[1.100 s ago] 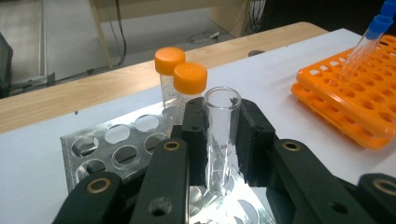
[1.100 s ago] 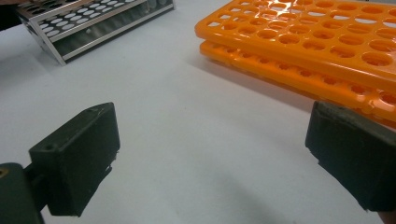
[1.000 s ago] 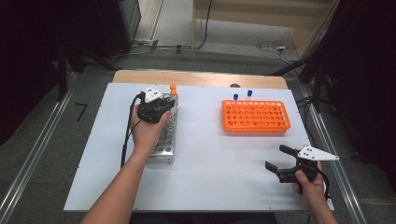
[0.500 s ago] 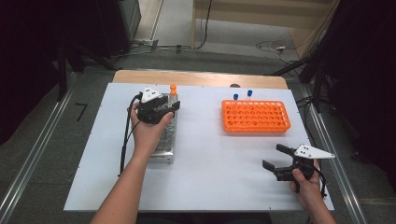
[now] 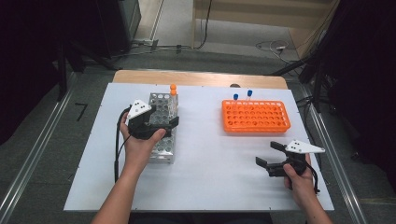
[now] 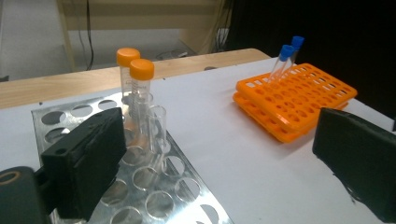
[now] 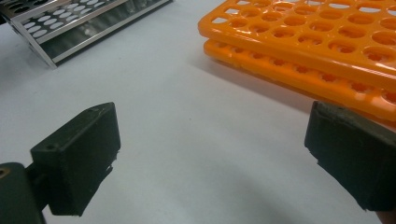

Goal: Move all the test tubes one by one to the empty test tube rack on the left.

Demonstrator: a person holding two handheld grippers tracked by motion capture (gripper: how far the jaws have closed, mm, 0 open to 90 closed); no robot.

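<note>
Since the earlier frame the left gripper [image 5: 161, 125] has been pulling back from the far end of the steel rack [image 5: 162, 150] toward the person, and its jaws have just been opening; they are now standing wide apart with nothing between them, hovering over the rack's near holes. The two orange-capped tubes [image 6: 135, 86] are standing upright in the rack's far corner, free of the jaws, with clear uncapped tubes [image 6: 157, 128] just in front of them. The right gripper [image 5: 274, 158] is resting low over the counter [image 5: 219, 163] near the orange rack [image 5: 255, 115], jaws apart and empty. In the left gripper view the steel rack is being cut off at the bottom edge.
</note>
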